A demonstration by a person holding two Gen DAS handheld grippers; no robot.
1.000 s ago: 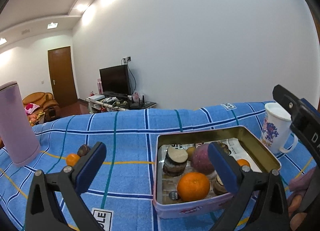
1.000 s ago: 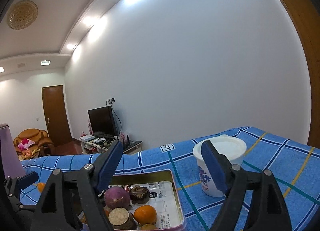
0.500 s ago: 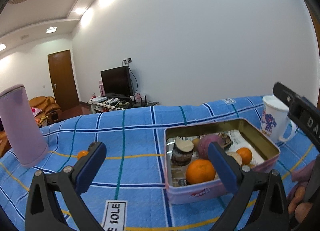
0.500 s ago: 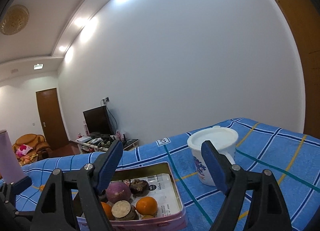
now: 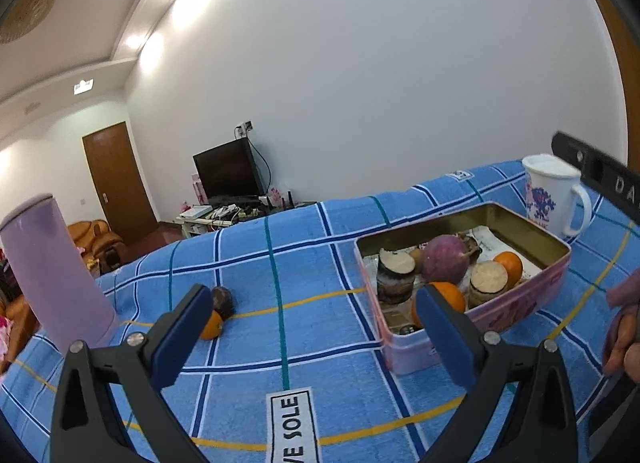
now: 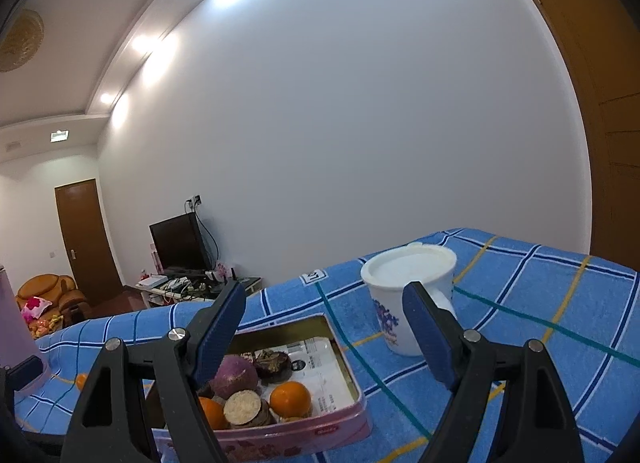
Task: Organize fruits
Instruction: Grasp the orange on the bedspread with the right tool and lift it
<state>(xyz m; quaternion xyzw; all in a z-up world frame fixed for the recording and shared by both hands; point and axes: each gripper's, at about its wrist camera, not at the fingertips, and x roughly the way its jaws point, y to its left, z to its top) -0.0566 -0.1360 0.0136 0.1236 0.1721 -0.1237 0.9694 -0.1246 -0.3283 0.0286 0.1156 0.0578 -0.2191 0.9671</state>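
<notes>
a: two fruits lie outside the tin; all else is gathered. start big: the table [image 5: 320,343] wears a blue checked cloth, likely there to stop round things rolling.

b: and the pink tin [image 5: 520,303]?

a: right of centre, lid off, so fruit can drop straight in. it holds a purple round fruit [image 5: 444,259], cut dark-skinned pieces and oranges. a tall lilac bottle [image 5: 52,275] stands far left and a white mug [image 5: 548,199] just behind the tin's far right corner, both clear of the working space, i'd judge.

b: the strays?

a: a small orange [image 5: 211,326] on the cloth, left of the tin and well apart from it, touching a dark round fruit [image 5: 222,301] just behind.

b: the grippers?

a: left gripper [image 5: 312,327] hangs low over the cloth, fingers spread wide and empty, the orange near its left tip; probably lining up to collect it. right gripper [image 6: 324,327] sits above the tin's near side, fingers spread too, holding nothing.
</notes>
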